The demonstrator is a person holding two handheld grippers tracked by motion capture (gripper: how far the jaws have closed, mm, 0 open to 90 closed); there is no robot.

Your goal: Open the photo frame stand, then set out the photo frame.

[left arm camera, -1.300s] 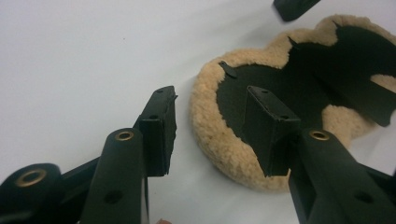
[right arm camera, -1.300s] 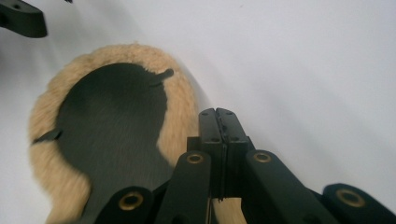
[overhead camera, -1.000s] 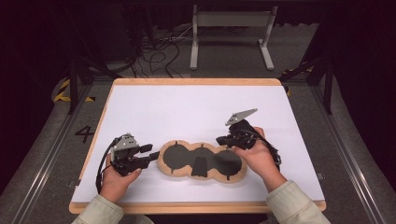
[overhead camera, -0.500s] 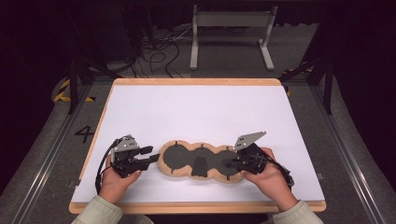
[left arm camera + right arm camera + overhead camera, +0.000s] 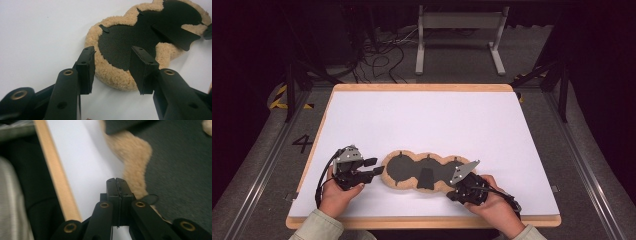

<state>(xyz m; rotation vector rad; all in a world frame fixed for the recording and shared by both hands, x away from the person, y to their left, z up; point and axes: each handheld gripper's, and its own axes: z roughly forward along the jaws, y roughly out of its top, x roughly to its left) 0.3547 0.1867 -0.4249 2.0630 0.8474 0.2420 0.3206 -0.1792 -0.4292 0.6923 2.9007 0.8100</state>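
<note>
A white-topped bench (image 5: 427,125) with a pale wooden rim takes up the middle of the high view, set on a dark grey floor (image 5: 257,165) where a number 4 (image 5: 302,143) is marked to the left, and a grey metal stand (image 5: 459,35) and loose cables (image 5: 382,55) lie beyond the far edge. On the near half of the bench lies a fleece-edged mat (image 5: 424,171), a lobed shape with a tan fluffy border and a dark flat centre, running left to right; a dark flap (image 5: 425,178) rests on its middle, and in the left gripper view (image 5: 117,47) small dark tabs show along the border. The person's left hand (image 5: 337,195) holds the left gripper (image 5: 374,167) just beside the mat's left end, its fingers (image 5: 86,67) spread wide and gripping nothing, one on each side of the near left lobe's edge as the left gripper view shows it. The right hand (image 5: 494,205) holds the right gripper (image 5: 452,192) at the mat's near right edge, with a grey three-cornered plate (image 5: 463,171) on top. In the right gripper view its fingers (image 5: 117,192) are pressed together flat, right beside the tan border (image 5: 132,162); whether any fleece is pinched between them I cannot tell. A thin dark loop (image 5: 151,199) lies next to them.
</note>
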